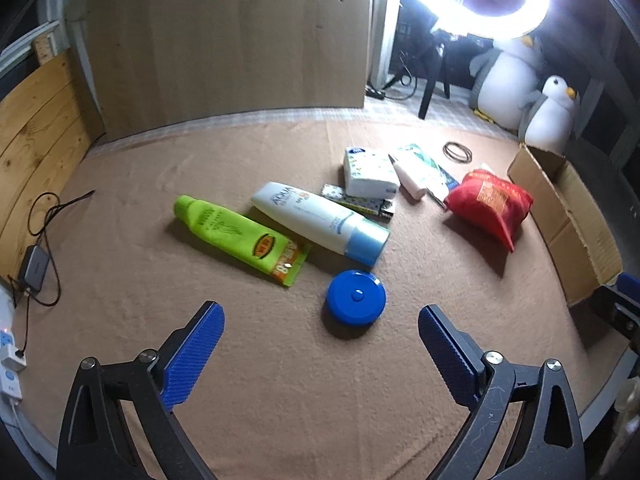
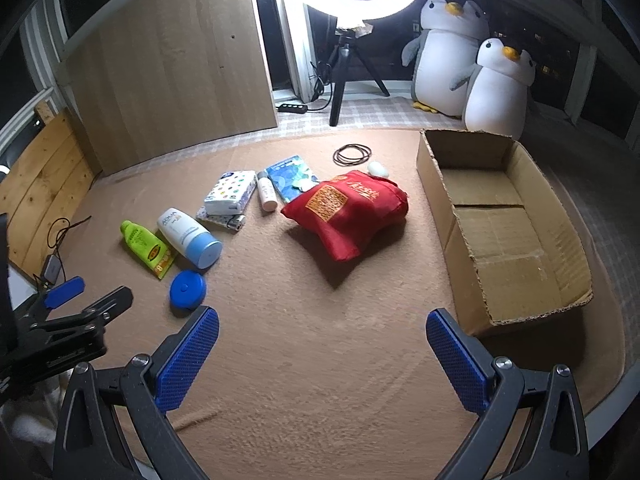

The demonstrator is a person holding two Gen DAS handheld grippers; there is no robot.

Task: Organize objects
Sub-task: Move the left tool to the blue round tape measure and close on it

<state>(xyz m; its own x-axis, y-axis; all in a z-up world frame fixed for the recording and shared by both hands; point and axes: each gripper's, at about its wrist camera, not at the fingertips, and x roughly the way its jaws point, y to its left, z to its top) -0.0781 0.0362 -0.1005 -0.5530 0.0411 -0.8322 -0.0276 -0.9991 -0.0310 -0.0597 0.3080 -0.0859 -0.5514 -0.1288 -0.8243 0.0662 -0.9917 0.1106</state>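
My left gripper point(image 1: 320, 320) is open and empty, just short of a round blue tape measure point(image 1: 355, 297) on the brown mat. Beyond it lie a green tube point(image 1: 236, 232), a white bottle with a blue cap point(image 1: 320, 220), a tissue pack point(image 1: 369, 172), a small pink-capped tube point(image 1: 408, 180) and a red bag point(image 1: 488, 204). My right gripper point(image 2: 322, 320) is open and empty over bare mat, short of the red bag point(image 2: 346, 212). An open cardboard box point(image 2: 500, 220) stands to its right. The left gripper also shows in the right wrist view point(image 2: 86, 290).
Black hair ties point(image 2: 353, 155), a blue packet point(image 2: 290, 176) and a lighter point(image 2: 236, 222) lie at the back. A ring light on a tripod point(image 2: 340, 92) and two plush penguins point(image 2: 472, 68) stand behind. Cables and a charger point(image 1: 34, 268) lie at the left edge.
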